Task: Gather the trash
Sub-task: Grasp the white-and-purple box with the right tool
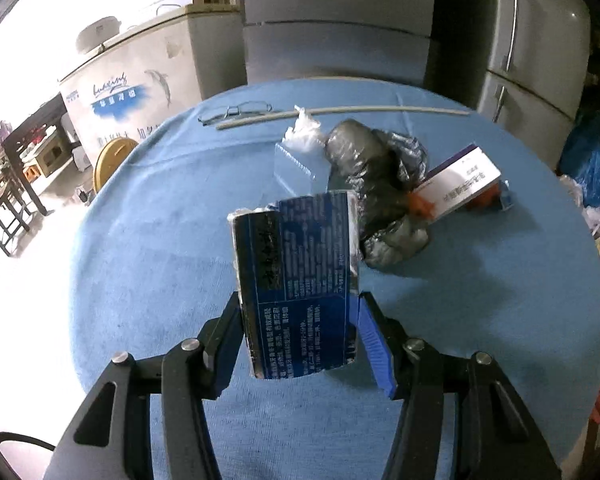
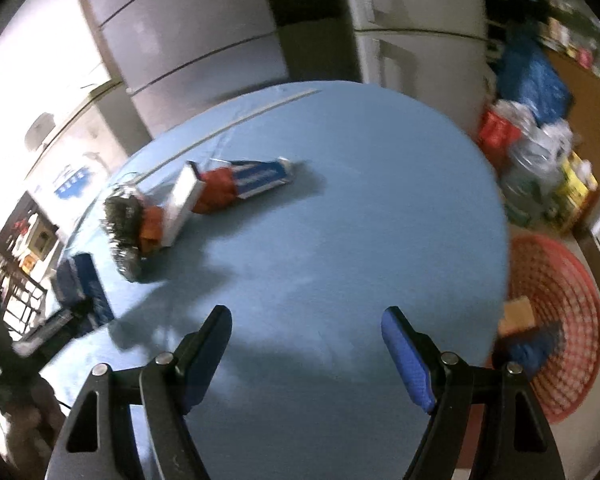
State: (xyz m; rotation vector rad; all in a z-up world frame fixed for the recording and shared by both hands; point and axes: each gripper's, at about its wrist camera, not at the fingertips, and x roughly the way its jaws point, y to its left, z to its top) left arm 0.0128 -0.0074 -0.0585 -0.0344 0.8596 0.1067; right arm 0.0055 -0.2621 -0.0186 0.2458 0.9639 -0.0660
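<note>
here, the left gripper [image 1: 300, 320] clamps a flattened dark blue cardboard box [image 1: 296, 280] printed with white text, its jaws pressed on the carton's two long edges so that it is carried clear of the round table under a light blue cloth [image 1: 148, 208]; the grip near one end leaves most of the printed face towards the camera, a hold that would suit a drop into a bin. the right gripper [image 2: 308, 352] hangs over bare cloth with its jaws spread wide and nothing between them, probably free for the next piece. the rest of the trash lies grouped on the far part of the table: a crumpled silvery-grey foil wrapper [image 1: 380, 192], a clear plastic blister tray [image 1: 296, 168], a scrunched white plastic scrap [image 1: 304, 130], a white and purple medicine carton [image 1: 464, 184] and an orange crumpled wrapper [image 1: 420, 204], the carton resting partly on the heap. a red plastic mesh basket [image 2: 560, 320] stands on the floor beside the table edge and already holds some pieces, so it is likely the collection point. wire-framed spectacles [image 1: 236, 114] and a pale thin rod [image 1: 340, 112] lie at the far rim. the boxes bear chinese print too blurred to read; a white chest freezer [image 1: 132, 92] behind carries a blue logo panel and a dolphin drawing, its script not legible
</note>
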